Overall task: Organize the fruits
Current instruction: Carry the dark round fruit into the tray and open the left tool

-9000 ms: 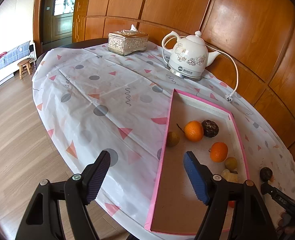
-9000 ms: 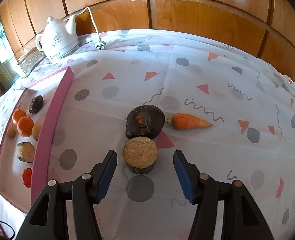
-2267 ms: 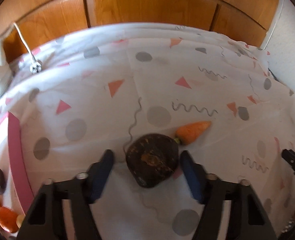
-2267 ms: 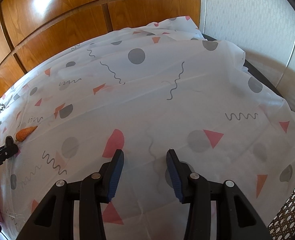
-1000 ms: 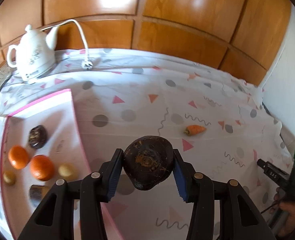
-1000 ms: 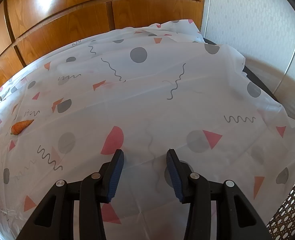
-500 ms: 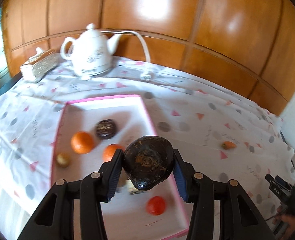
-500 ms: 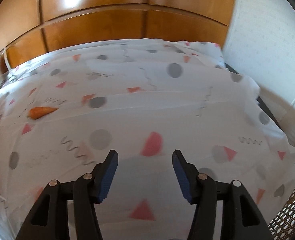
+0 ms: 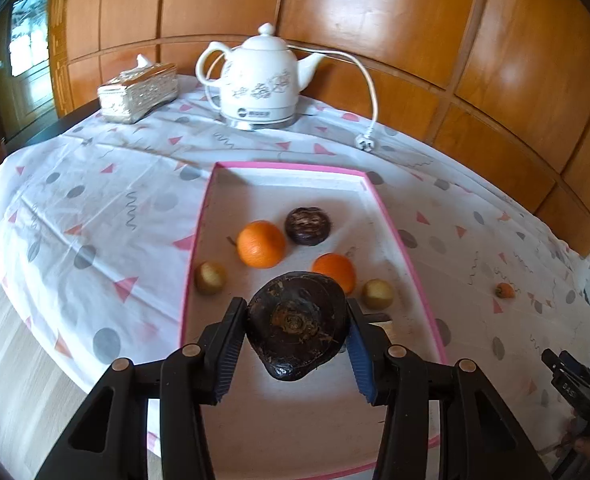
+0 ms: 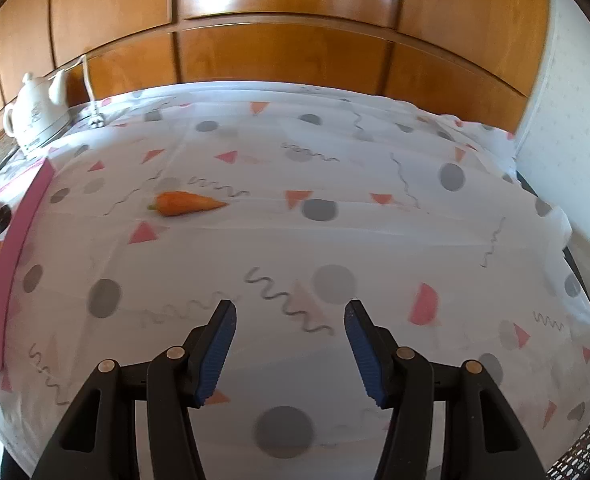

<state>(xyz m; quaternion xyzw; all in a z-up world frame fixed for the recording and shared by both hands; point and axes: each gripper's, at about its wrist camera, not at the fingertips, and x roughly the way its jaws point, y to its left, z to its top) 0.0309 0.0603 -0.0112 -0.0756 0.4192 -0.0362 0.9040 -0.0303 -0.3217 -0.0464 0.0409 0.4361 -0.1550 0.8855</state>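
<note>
Hardly any readable text. Kettle (image 9: 259, 80) has a small dark label on its base in the left wrist view, characters too small to make out. Black device (image 9: 571, 376) at the lower right edge carries light characters, maybe "DAS", upside down and unclear. Right wrist view: nothing legible.
</note>
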